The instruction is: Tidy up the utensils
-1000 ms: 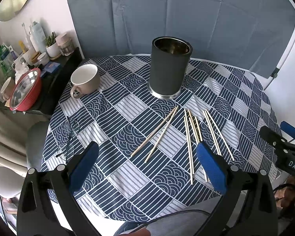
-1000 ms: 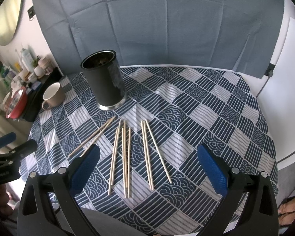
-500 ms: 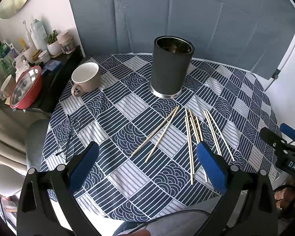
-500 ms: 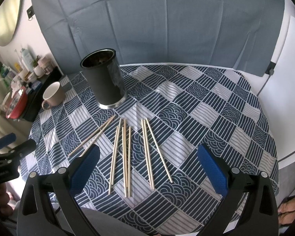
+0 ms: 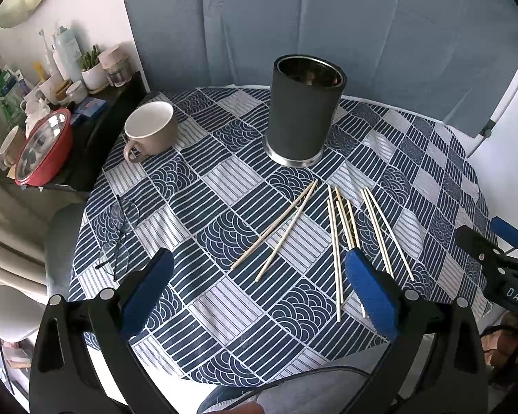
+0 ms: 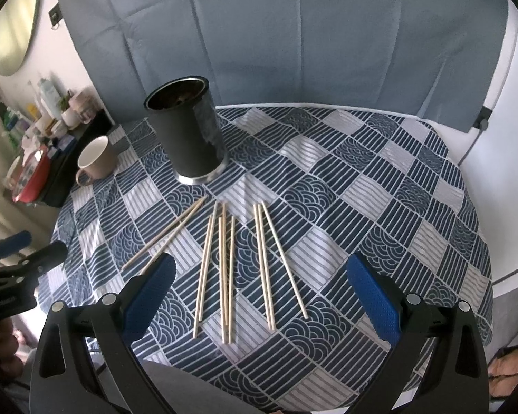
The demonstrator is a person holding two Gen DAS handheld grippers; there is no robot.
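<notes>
Several pale wooden chopsticks lie loose on the patterned tablecloth, in front of a tall dark cylindrical holder that stands upright. My left gripper is open and empty, held above the near table edge, left of the chopsticks. My right gripper is open and empty, held above the near ends of the chopsticks. Each gripper shows at the edge of the other's view, the right one in the left wrist view and the left one in the right wrist view.
A beige mug sits left of the holder. Clear-rimmed glasses lie near the left table edge. A side shelf holds a red bowl, bottles and jars. A grey-blue cloth backdrop hangs behind the round table.
Both grippers have drifted slightly; the views shift a little. Nothing on the table has moved and both grippers stay open.
</notes>
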